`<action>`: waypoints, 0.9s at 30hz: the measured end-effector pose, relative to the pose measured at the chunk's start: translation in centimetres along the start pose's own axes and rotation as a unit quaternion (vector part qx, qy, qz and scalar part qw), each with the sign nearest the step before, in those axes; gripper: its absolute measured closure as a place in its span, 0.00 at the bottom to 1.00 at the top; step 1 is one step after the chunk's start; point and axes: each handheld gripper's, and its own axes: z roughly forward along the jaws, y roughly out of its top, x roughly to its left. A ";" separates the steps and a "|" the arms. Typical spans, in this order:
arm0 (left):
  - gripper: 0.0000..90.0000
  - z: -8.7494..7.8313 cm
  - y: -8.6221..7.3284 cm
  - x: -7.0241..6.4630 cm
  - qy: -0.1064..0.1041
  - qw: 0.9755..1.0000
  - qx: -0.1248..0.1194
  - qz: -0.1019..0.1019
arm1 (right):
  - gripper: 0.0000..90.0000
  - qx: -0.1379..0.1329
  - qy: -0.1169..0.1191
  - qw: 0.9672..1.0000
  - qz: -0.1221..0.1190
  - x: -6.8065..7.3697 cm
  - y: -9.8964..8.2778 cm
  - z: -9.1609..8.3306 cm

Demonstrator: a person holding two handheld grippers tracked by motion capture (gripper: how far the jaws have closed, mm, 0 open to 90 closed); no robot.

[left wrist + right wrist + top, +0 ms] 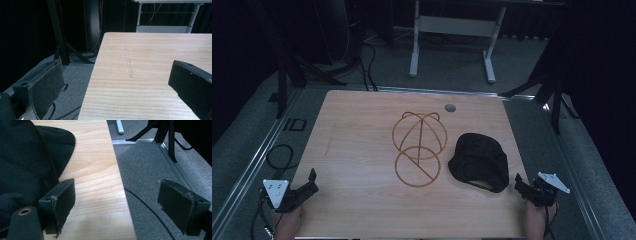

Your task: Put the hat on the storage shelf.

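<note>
So, right gripper (523,186) sat lower right, jaws wide, empty, beside black cap (478,161) | left gripper (307,186) lower left, jaws apart, empty | wire stand (418,149) centre.

My light wooden table (357,145) carries a small round grey grommet (450,107) near its far edge; beyond it stands a white metal desk frame (452,30) on grey carpet (452,75); black tripod legs (552,95) flank me.

The left tongs (312,181) and the right tongs (518,184) were each held in one hand, jaws spread wide with nothing between them.
</note>
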 end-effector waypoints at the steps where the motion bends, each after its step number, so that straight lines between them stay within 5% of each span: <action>1: 0.01 0.0 0.0 0.0 0.000 1.000 0.000 0.000 | 0.16 0.000 0.000 1.000 0.000 0.0 0.0 0.0; 18: 0.01 0.0 0.0 -0.1 0.002 1.000 0.003 0.002 | 0.15 -0.028 0.055 0.998 0.006 -0.4 1.0 -0.8; 24: 0.01 0.0 0.0 -0.1 0.002 1.000 0.002 0.002 | 0.14 -0.057 0.120 0.991 0.017 0.4 4.2 -3.0; 27: 0.01 0.0 0.0 -0.1 0.001 1.000 0.001 0.002 | 0.14 -0.073 0.135 0.988 -0.003 1.4 6.0 -4.3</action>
